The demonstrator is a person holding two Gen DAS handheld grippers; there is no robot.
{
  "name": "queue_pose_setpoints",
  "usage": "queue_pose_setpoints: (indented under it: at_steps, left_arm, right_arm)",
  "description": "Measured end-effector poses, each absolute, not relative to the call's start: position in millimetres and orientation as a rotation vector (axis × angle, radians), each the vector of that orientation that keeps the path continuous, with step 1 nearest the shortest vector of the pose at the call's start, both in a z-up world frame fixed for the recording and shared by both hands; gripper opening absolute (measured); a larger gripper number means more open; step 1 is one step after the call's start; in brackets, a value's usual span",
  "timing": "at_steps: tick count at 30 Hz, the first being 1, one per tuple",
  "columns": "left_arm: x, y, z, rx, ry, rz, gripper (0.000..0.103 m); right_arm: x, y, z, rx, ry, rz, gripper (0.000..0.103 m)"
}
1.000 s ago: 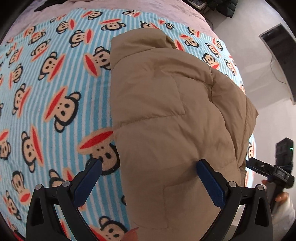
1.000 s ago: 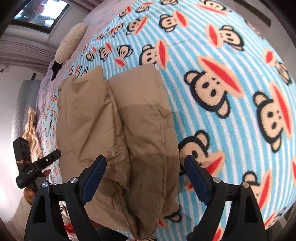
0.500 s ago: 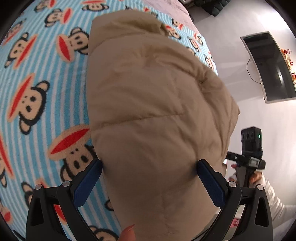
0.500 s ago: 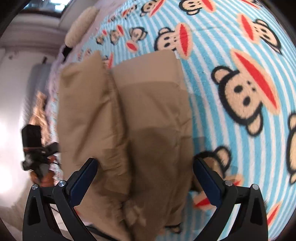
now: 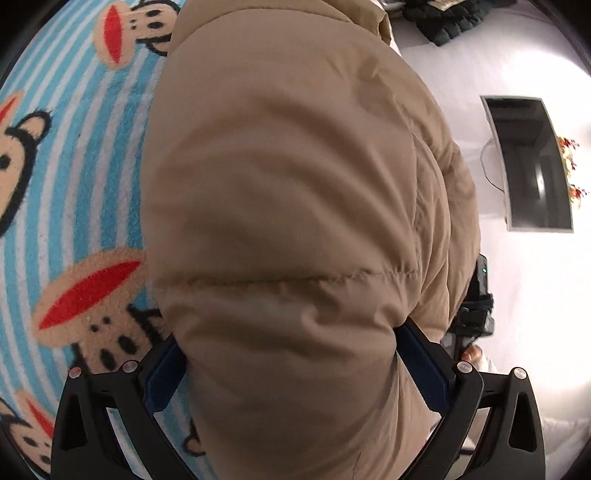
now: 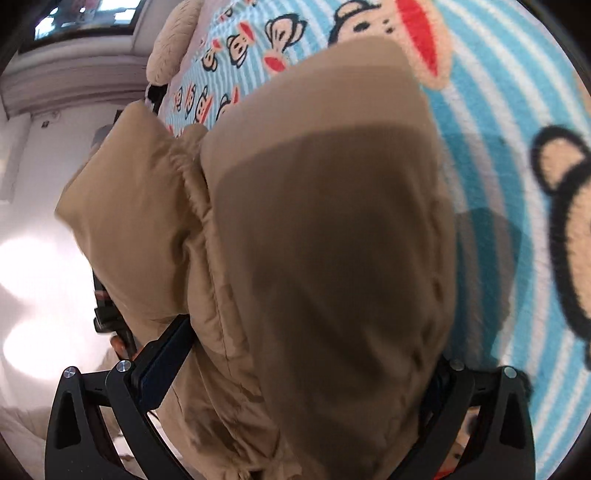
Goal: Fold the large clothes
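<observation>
A tan puffer jacket lies folded on a blue striped blanket with monkey faces. My left gripper is open, and the jacket's near edge bulges between its two blue pads. In the right wrist view the same jacket fills the space between the pads of my right gripper, which is also open. Its right pad is hidden behind the cloth. The jacket's near end looks lifted towards both cameras.
A dark screen hangs on the white wall to the right. The other gripper shows past the jacket's edge. A fluffy beige pillow lies at the bed's far end. Dark clothes lie on the floor.
Both grippers have moved forward onto the jacket's near edge, so the jacket now fills both views and sits between the pads. The jaws have stayed wide.
</observation>
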State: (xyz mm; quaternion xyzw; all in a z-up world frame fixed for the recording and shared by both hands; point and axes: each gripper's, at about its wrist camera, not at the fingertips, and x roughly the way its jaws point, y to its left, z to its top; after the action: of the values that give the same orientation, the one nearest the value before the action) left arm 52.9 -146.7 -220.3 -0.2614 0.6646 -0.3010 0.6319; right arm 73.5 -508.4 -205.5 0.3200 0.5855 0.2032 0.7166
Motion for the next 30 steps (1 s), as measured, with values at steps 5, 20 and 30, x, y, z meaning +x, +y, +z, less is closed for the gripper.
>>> queue_pose_setpoints:
  at_steps: [5,20,30]
  left_arm:
    - [43.8,-157.7,-191.7,-0.509,1.448,-0.656,0.081]
    - [68.8,-58.4,-115.2,-0.493,1.244,-0.601,0.072]
    - [138.6,105.3,-125.5,-0.435,1.199,-0.463,0.073]
  right_arm:
    - [77.9,-498.1,-201.8,0.767,1.283,0.442,0.074]
    - [118.2,-392.7,-146.3,0.724,1.153,0.561,0.050]
    - [215.8,-224.0,-168.6,0.711,1.120,0.632,0.050]
